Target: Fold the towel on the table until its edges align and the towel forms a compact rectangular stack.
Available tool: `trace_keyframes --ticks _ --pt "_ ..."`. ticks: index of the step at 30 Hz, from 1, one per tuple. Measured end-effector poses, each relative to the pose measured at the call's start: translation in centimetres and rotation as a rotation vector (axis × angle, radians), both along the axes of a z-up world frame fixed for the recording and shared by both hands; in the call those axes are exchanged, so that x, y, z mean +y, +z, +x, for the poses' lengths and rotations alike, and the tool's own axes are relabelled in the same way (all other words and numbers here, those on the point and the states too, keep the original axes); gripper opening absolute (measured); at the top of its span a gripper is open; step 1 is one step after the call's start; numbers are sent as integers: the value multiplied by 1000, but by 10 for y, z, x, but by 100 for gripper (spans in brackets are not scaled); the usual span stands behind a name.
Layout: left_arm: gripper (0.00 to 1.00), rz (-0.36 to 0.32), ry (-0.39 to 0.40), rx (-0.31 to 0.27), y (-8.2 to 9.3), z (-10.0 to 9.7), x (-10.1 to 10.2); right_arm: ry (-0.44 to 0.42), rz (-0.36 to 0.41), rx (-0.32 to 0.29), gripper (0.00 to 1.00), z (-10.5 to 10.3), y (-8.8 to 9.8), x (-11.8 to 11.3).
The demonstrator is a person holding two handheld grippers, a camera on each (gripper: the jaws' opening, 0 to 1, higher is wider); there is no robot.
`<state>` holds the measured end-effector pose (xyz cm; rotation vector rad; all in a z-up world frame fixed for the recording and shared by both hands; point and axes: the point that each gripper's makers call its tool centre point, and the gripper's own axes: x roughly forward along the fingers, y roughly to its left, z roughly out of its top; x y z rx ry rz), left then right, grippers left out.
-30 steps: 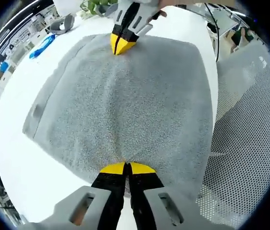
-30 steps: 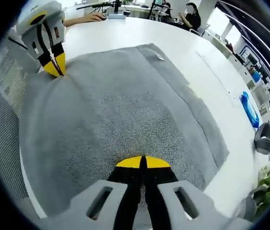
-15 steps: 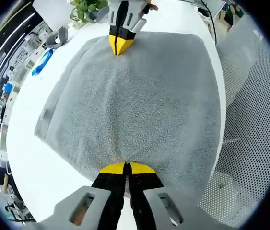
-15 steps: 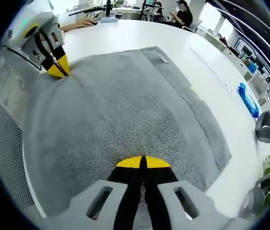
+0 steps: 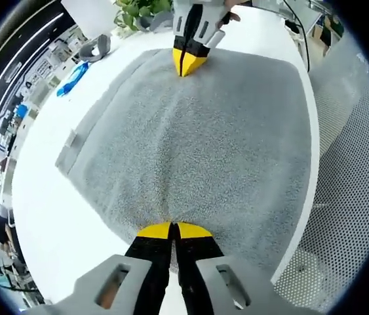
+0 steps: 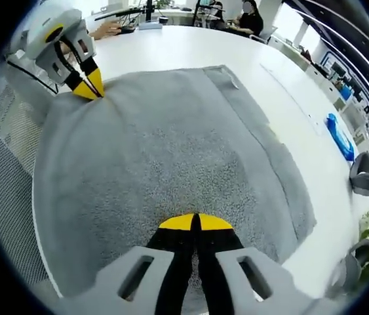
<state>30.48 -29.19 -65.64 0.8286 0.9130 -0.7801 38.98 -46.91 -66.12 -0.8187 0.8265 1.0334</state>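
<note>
Right now your left gripper (image 5: 174, 228) and right gripper (image 6: 195, 220) each pinch shut on the grey terry towel (image 5: 197, 138) lying on the round white table (image 5: 46, 203). Uneven lifting could skew its edges; a thin pinch could slip free.

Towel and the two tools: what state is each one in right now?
Towel: spread on the white table, one edge hanging over the table's side, a second layer showing along the far edge.
Left tool: shut on the towel's edge.
Right tool: shut on the towel's edge, at the other end of the same side.
</note>
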Motion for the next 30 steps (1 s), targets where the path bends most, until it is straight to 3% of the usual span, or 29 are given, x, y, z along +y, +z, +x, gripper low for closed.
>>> trace_keyframes --ticks 24,25,27,29,30 --pt "2 -52 51 -56 1 24 5 3 -16 -25 0 20 0 3" --pt "2 -51 45 -62 1 24 5 -12 -5 -16 0 21 0 3" --pt "2 -58 -3 -86 1 23 3 -78 98 21 0 21 1 7" --pt "2 -133 10 -99 3 22 3 -125 227 55 0 18 3 6" --pt "2 -181 40 -97 4 21 4 -139 297 104 0 11 7 6"
